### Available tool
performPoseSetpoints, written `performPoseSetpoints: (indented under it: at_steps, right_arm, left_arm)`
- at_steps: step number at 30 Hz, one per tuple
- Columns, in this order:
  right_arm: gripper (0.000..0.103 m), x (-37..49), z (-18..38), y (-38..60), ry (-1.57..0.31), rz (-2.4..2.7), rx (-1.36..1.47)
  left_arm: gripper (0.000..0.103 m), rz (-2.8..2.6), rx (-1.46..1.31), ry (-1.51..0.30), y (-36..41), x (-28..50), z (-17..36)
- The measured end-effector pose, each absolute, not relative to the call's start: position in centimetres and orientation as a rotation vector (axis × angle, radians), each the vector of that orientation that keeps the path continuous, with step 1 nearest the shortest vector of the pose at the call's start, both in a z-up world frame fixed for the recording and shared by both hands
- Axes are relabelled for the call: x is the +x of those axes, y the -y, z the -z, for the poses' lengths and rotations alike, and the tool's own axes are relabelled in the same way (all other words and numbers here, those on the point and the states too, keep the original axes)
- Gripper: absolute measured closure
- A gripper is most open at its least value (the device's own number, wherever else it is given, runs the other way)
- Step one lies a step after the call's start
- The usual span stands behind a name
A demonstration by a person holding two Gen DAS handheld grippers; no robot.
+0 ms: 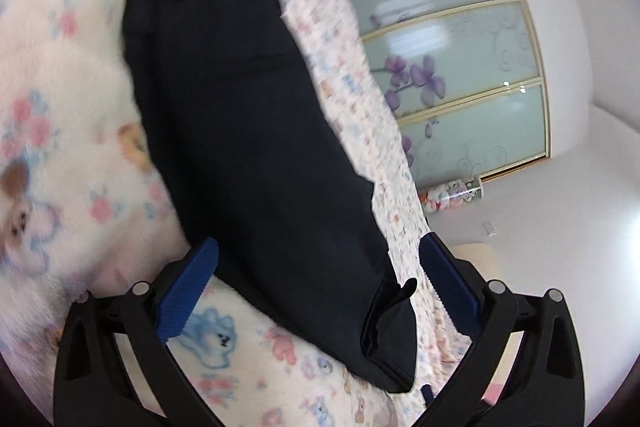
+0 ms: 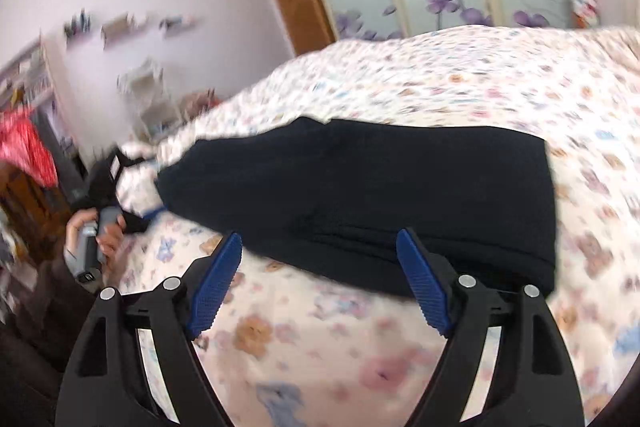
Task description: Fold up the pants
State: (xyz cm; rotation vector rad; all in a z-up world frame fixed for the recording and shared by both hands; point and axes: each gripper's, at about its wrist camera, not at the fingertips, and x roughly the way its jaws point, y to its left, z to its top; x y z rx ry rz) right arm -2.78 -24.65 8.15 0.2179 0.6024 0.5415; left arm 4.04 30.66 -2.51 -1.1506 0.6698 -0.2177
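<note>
The dark pants [image 2: 360, 195] lie folded on the flowered bedspread [image 2: 480, 87]. Both the left gripper [image 1: 316, 287] and right gripper [image 2: 320, 267] stand spread wide near the pants, gripping nothing.

We see our left gripper [image 1: 318, 281], black arms tipped with ribbed blue pads, with its jaws spread wide. Our right gripper [image 2: 318, 269] gapes likewise, nothing pinched. At far left of the right wrist view, our left hand [image 2: 96, 237] clasps a grey handle.
</note>
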Motion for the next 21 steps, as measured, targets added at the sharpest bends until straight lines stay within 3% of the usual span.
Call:
performPoseSetpoints:
  at_steps: [7,13,21]
  right_arm:
    - [0.02,-2.0,-7.1,28.0,-0.623,-0.542,0.385]
    - [0.019,-2.6,-7.8,26.9,-0.594,-0.6,0.349]
    - [0.019,-2.7,-6.8,26.6,-0.624,-0.598,0.353]
  left_arm:
    - [0.008,0.111,-1.166,-0.757,-30.2,3.7,2.8]
    - [0.002,0.036,-1.259,-0.84,-31.3,6.3,3.1]
    - [0.002,0.168,-1.147,-0.635,-31.5,6.0,1.5]
